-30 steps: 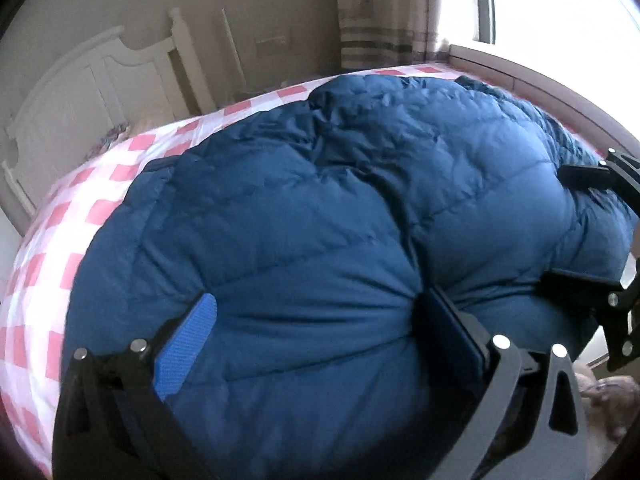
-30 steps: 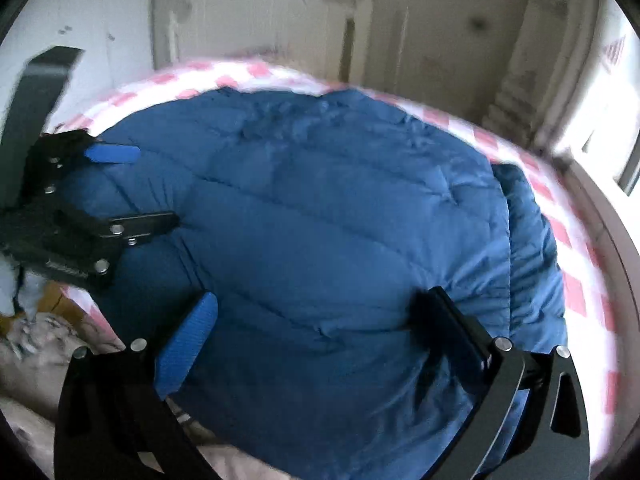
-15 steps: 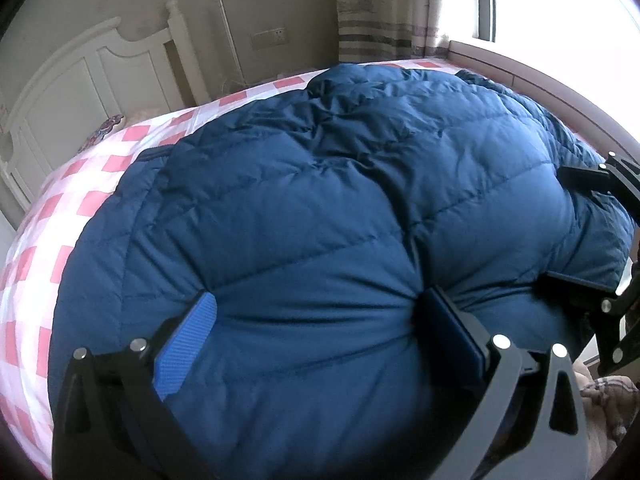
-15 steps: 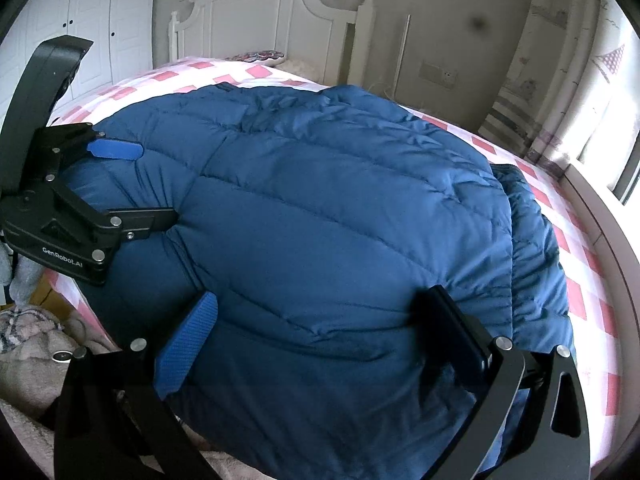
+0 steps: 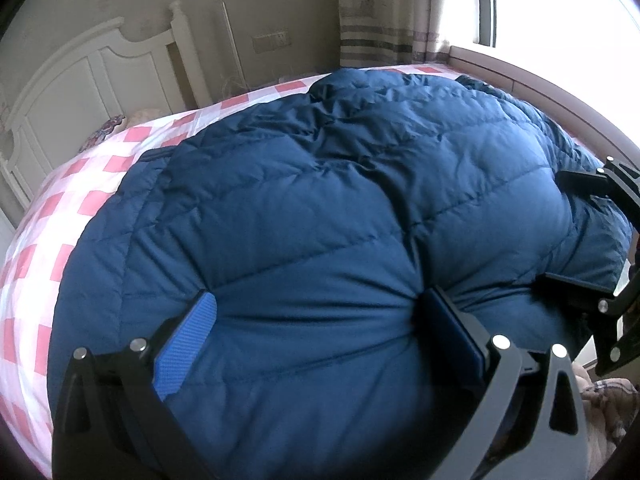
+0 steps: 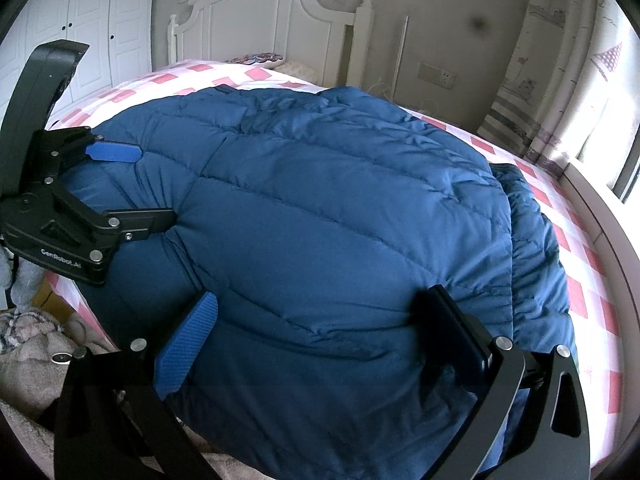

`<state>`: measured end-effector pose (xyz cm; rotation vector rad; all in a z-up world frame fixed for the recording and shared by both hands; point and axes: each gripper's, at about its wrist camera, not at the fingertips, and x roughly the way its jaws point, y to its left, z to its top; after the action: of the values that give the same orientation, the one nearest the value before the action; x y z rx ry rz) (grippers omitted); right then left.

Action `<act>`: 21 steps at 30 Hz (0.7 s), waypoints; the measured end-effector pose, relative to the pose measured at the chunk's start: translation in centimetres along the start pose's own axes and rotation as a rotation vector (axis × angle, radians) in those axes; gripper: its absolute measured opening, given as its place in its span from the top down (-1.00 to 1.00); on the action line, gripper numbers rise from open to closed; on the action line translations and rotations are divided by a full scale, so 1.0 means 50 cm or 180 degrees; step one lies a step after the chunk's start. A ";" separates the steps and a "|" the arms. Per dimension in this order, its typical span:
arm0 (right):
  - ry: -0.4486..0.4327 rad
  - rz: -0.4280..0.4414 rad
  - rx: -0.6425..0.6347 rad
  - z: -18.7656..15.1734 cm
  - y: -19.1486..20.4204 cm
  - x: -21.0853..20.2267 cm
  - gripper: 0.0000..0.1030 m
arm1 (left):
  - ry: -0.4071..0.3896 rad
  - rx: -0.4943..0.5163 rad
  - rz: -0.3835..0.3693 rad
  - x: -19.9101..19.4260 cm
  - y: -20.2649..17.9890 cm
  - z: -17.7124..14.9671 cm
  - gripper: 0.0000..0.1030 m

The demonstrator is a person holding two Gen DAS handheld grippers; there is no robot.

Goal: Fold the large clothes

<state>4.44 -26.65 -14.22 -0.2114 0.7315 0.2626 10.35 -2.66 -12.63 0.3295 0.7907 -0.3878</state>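
Observation:
A big puffy blue down jacket point(image 5: 340, 200) lies spread over the pink-checked bed sheet point(image 5: 60, 220). Its near edge bulges as a thick fold between the fingers of my left gripper point(image 5: 320, 304), which is shut on it, with creases running out from both pads. In the right wrist view the jacket point(image 6: 340, 200) fills the middle, and my right gripper point(image 6: 320, 300) is shut on the near edge in the same way. The left gripper point(image 6: 140, 184) shows there at the left edge, the right gripper point(image 5: 556, 228) at the right edge of the left wrist view. The jacket's underside is hidden.
A white headboard point(image 6: 280, 12) stands at the far end of the bed, with a pillow below it. White wardrobe doors point(image 6: 100, 20) are at far left. A curtain and bright window point(image 5: 560, 20) are on the right. A beige blanket point(image 6: 32, 340) lies below the bed's near edge.
Both grippers keep their hold on the jacket's near edge. The views have shifted a little, and more of the headboard and checked sheet shows beyond the jacket.

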 end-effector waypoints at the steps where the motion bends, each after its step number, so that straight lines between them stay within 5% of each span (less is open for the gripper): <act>1: -0.0001 -0.0001 0.0001 -0.001 0.001 -0.002 -0.91 | 0.0003 -0.0008 -0.0009 -0.001 0.000 0.001 -0.96; 7: 0.0165 -0.0027 0.0064 0.020 0.005 -0.020 -0.91 | -0.0009 -0.0093 -0.0055 -0.041 0.012 0.007 -0.95; 11: -0.0001 -0.0123 0.0135 0.041 -0.007 -0.060 -0.91 | -0.0277 -0.0384 0.0325 -0.099 0.098 0.000 -0.96; 14: -0.0117 -0.0060 0.0400 0.065 -0.049 -0.071 -0.91 | -0.0174 -0.0672 0.0561 -0.094 0.179 -0.010 -0.96; 16: 0.0067 -0.0112 0.0564 0.076 -0.082 -0.039 -0.91 | 0.0082 -0.0755 0.0651 -0.065 0.213 -0.018 -0.96; 18: 0.0322 -0.0066 0.0654 0.064 -0.099 0.006 -0.91 | 0.0253 -0.0895 0.0389 -0.026 0.243 -0.033 -0.96; 21: 0.0212 0.0062 0.0833 0.049 -0.110 -0.005 -0.91 | 0.0219 -0.1072 0.0226 -0.016 0.253 -0.042 -0.96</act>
<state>7.48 -31.22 -11.72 0.0355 0.8262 0.1765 14.27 9.57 -11.63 0.0554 0.8934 -0.1723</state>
